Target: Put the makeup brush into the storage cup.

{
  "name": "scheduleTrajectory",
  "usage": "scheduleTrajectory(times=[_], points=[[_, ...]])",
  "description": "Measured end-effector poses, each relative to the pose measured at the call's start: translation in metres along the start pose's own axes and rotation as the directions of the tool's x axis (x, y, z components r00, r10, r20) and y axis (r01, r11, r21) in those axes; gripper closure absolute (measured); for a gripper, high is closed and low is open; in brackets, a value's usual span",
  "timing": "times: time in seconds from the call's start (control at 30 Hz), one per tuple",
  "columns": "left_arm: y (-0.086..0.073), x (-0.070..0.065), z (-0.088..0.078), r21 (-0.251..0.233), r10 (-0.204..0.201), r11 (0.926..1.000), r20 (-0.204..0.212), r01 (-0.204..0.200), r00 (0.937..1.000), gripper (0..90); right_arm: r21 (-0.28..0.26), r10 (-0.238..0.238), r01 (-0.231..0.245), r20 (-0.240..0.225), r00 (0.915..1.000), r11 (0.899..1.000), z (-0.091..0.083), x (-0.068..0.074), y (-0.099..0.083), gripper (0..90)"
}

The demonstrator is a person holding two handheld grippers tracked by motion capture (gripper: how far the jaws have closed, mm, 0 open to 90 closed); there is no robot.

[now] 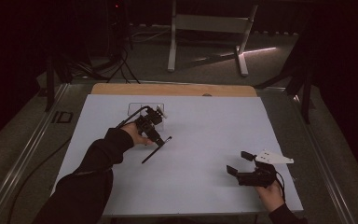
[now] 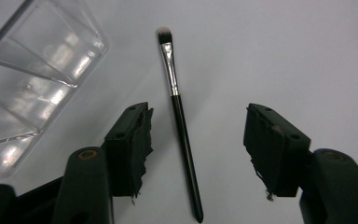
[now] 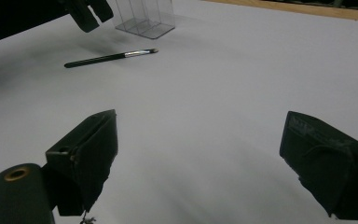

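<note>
Slim black brush (image 2: 185, 140), metal ferrule.

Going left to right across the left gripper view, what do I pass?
Clear plastic organizer → makeup brush, lying on the white table between the open left gripper jaws.

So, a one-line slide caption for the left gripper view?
Open left tool straddling a makeup brush lying beside a clear acrylic organizer.
</note>
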State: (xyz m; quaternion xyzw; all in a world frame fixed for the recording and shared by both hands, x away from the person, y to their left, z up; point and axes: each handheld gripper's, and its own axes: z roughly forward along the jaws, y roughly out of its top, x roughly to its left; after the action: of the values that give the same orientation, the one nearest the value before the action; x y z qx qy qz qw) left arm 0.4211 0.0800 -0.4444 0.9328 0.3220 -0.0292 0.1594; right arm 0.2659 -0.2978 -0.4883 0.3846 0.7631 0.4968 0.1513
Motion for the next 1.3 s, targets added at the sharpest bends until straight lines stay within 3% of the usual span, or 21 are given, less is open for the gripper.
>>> scheduleTrajectory(times=[0.5,0.8,1.07,1.23,1.3], points=[[0.004,0.002,0.021,0.031,-0.032,0.9990,0.018,0.032,0.9993,55.0,0.000,-0.002,0.002,-0.002,1.0000,1.000,0.000,0.000,0.000,11.3],[0.009,0.003,0.032,0.046,0.012,0.9988,-0.011,-0.012,0.9999,62.2,0.000,-0.002,0.002,-0.004,1.0000,1.000,0.000,0.000,0.000,11.3],[0.012,0.006,0.043,0.057,-0.012,0.9983,-0.018,0.013,0.9998,69.4,0.003,-0.002,0.002,-0.005,1.0000,1.000,0.000,0.000,0.000,11.4],[0.015,0.003,0.047,0.078,0.001,0.9969,-0.022,0.000,0.9998,73.0,0.002,-0.002,0.002,-0.004,1.0000,1.000,0.000,0.000,0.000,11.4],[0.016,0.003,0.049,0.087,0.012,0.9961,-0.043,-0.008,0.9990,73.4,0.001,-0.002,0.002,-0.004,1.0000,1.000,0.000,0.000,0.000,11.4]])
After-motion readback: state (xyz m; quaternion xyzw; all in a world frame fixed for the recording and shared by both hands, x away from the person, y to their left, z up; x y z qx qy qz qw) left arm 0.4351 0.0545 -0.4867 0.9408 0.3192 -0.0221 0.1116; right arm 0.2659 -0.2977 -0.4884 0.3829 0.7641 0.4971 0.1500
